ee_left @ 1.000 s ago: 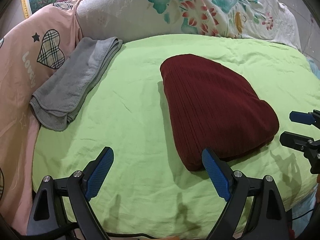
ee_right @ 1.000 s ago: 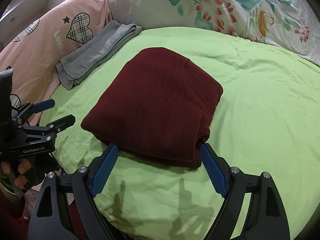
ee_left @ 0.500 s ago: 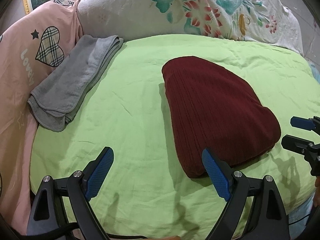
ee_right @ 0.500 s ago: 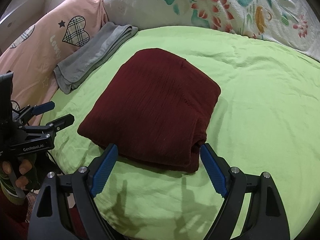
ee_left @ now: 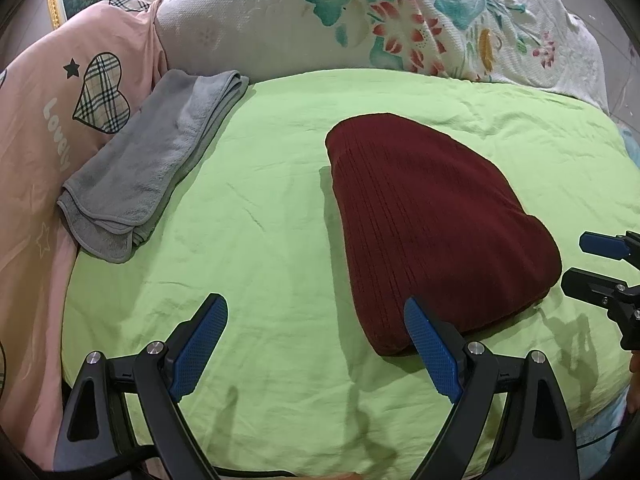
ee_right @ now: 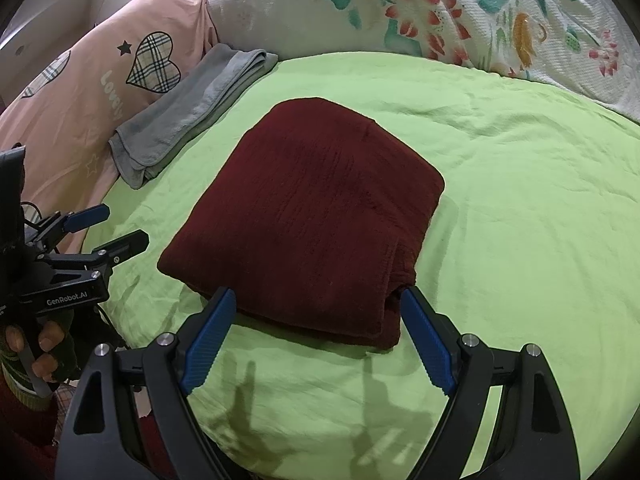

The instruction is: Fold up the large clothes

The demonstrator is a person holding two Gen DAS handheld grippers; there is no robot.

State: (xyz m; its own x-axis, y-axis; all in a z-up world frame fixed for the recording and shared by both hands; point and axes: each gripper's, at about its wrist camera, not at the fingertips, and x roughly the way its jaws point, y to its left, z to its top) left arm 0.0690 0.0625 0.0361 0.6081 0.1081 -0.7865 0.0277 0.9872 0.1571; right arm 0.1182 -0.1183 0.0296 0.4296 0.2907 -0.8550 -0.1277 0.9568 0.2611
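A dark red knitted garment (ee_left: 432, 220) (ee_right: 316, 216) lies folded into a thick rectangle on the light green sheet (ee_left: 260, 200) (ee_right: 520, 220). My left gripper (ee_left: 316, 332) hovers open over the sheet to the garment's near left, holding nothing. My right gripper (ee_right: 316, 328) is open above the garment's near edge, its blue pads clear of the cloth. Each gripper also shows at the edge of the other's view: the right gripper (ee_left: 584, 260) and the left gripper (ee_right: 108, 228), both open.
A folded grey towel (ee_left: 152, 168) (ee_right: 192, 112) lies at the sheet's left edge. A pink quilt with plaid hearts (ee_left: 48, 120) (ee_right: 92, 92) is on the left, a floral pillow (ee_left: 380, 20) (ee_right: 440, 12) at the back. A person's hand (ee_right: 44, 344) grips the left tool.
Both grippers stay open and hold still. The views shift only slightly; the garment lies as before.
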